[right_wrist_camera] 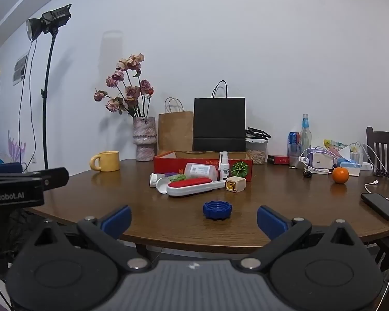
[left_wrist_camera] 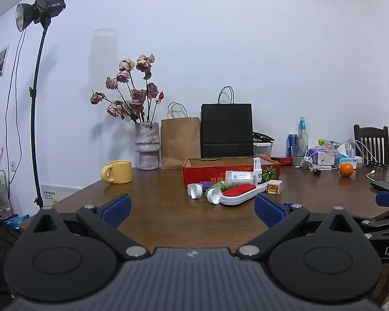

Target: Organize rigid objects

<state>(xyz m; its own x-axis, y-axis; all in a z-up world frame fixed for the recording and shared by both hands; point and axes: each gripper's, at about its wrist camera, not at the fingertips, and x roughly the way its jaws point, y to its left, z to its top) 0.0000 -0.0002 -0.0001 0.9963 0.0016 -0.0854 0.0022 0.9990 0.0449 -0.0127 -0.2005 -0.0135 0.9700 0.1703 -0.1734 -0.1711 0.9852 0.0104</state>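
Blue cap [right_wrist_camera: 217, 210] lies nearest right gripper [right_wrist_camera: 194, 221] — just ahead, slightly right of centre. Left gripper [left_wrist_camera: 193, 211] farther off. Both jaws fully spread, empty.

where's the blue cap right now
In the right wrist view the blue cap lies alone on the table, nearer the camera than the lint brush, ahead of the open right gripper.

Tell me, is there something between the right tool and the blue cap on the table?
Nothing visible. The blue cap lies alone on bare table, directly ahead of the open right tool. The lint brush and the other items lie beyond it.
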